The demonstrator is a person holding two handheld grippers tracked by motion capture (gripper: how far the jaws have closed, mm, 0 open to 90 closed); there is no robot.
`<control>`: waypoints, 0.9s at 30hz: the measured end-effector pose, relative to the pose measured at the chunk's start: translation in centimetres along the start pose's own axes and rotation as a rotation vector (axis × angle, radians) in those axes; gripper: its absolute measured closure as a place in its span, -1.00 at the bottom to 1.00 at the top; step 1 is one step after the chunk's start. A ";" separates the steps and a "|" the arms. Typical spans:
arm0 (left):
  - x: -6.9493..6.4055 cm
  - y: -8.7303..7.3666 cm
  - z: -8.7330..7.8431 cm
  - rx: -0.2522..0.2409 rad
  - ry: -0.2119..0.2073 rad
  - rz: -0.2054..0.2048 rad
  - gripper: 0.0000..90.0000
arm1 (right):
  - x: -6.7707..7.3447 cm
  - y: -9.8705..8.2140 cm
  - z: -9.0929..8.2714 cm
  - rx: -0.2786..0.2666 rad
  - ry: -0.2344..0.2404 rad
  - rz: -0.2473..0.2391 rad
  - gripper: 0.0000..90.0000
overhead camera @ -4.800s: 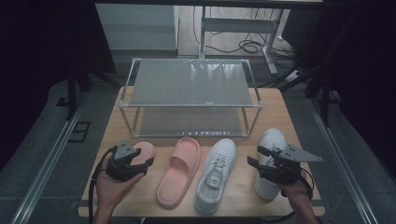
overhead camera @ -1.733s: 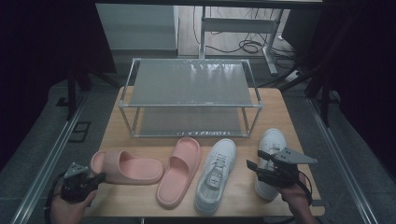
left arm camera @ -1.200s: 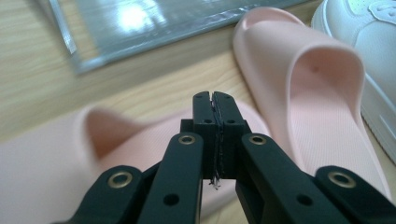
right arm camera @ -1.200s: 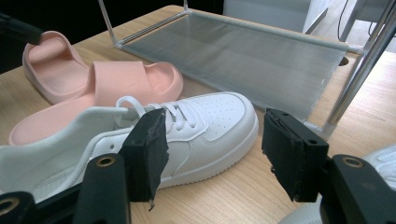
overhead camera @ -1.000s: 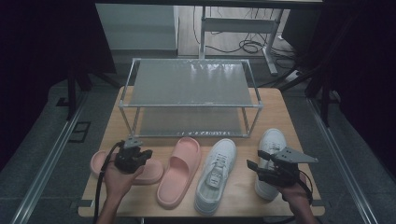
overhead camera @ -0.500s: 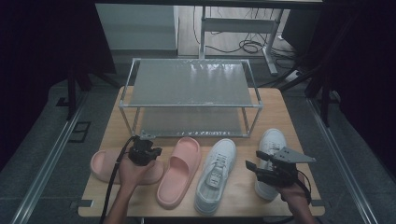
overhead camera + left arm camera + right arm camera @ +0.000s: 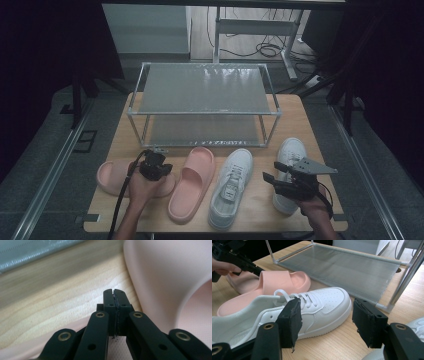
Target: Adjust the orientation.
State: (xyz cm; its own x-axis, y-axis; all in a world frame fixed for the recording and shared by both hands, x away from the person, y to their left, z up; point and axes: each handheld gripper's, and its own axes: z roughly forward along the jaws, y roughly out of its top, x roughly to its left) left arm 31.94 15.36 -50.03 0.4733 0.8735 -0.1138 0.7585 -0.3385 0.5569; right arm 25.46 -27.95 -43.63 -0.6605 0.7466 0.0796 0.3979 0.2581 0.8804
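Rack [image 7: 202, 107] is set at the back of the table [image 7: 310, 125]. Four items are lined up in front of it, left to right: slide [image 7: 112, 177], slide [image 7: 192, 182], sneaker [image 7: 231, 187], sneaker [image 7: 290, 155]. Left gripper [image 7: 152, 165] is positioned over the leftmost slide, right gripper [image 7: 272, 180] between the sneakers.
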 end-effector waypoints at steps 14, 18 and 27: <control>-0.7 -3.0 -1.7 -0.019 -0.051 -0.002 0.99 | 0.0 0.0 -0.1 0.001 0.000 -0.002 -0.09; -0.9 -4.5 -2.6 -0.021 -0.077 -0.002 0.97 | 0.0 0.0 -0.1 0.001 0.000 -0.003 -0.09; -0.9 -7.6 -4.6 -0.030 -0.095 -0.007 0.99 | 0.3 0.0 0.2 0.010 0.004 -0.011 -0.09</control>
State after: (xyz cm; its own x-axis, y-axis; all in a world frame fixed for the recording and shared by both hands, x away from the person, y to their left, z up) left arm 23.68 18.75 -50.43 0.5092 0.8383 -0.1948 0.7490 -0.3202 0.5801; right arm 25.39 -27.63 -43.68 -0.6675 0.7411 0.0720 0.3967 0.2722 0.8767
